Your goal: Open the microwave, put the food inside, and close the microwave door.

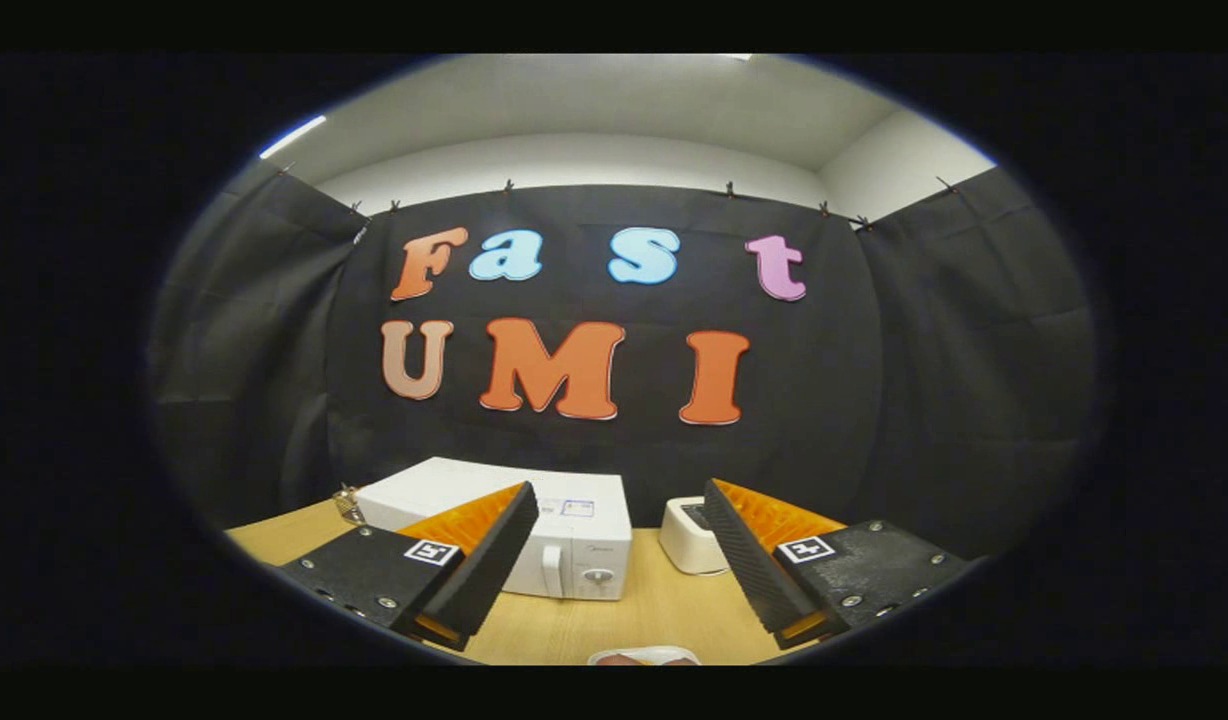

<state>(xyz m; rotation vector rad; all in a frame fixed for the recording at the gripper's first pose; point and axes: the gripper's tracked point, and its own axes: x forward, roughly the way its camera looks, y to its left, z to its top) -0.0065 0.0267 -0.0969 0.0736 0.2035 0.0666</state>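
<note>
— What took up the most room in that booth?

— The black cloth wall (614, 460) at the back, hung from clips along its top edge, with a pale ceiling above it. Below that ran the light wooden counter (664, 610), which carried everything else.

— And on the counter?

— The biggest thing was the white box-shaped microwave (564, 545). It stood toward the back of the counter, just ahead of the left finger, which covered part of its front. Its door was shut; I could see the upright white handle (552, 570) and a round dial (596, 577) beside it on the front face. A small crinkled shiny thing sat against the microwave's far left corner, too small for me to tell what it was.

— Anything next to it?

— Yes, a small white rounded appliance (686, 540) with a dark slot in its top stood apart from the microwave on its right, partly hidden by the right finger.

— What about the gripper (614, 560) itself?

— It was held above the near part of the counter, pointing at the microwave. Its two fingers (479, 565) were spread wide with nothing between them but bare counter, and neither one touched anything.

— And the food?

— Closest of all, below the gap between the fingers, the rim of a white dish with something pinkish on it (642, 657) just peeked in. I couldn't make out more of it than that.
</note>
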